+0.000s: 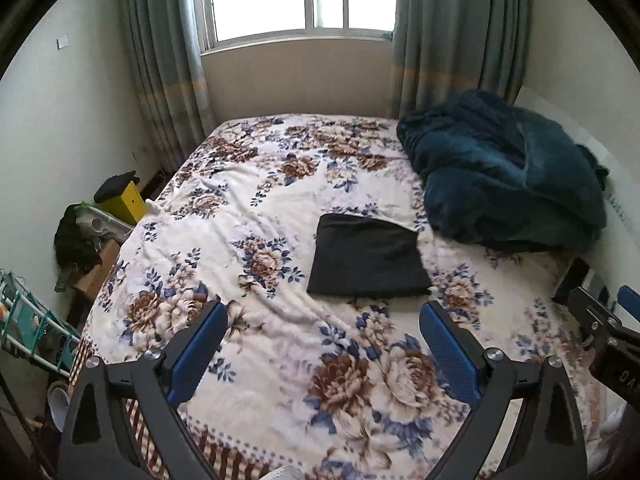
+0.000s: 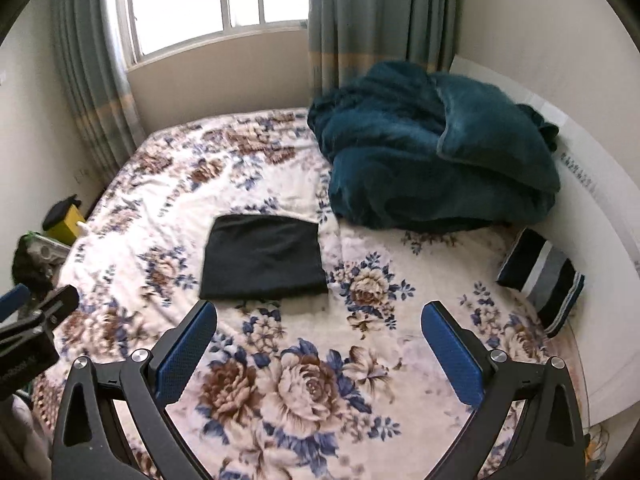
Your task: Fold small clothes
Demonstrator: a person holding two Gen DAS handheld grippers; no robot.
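A black garment (image 1: 368,256) lies folded into a flat rectangle in the middle of the floral bedspread (image 1: 248,200); it also shows in the right wrist view (image 2: 262,258). My left gripper (image 1: 324,314) is open and empty, held above the bed just in front of the garment's near edge. My right gripper (image 2: 320,312) is open and empty too, in front of and right of the garment. Each gripper shows at the edge of the other's view.
A crumpled teal blanket (image 2: 436,148) is piled at the far right of the bed. A folded striped garment (image 2: 540,276) lies at the right edge by the white headboard (image 2: 592,208). Left of the bed are a yellow box (image 1: 124,198), clutter and a rack. Curtains and a window stand behind.
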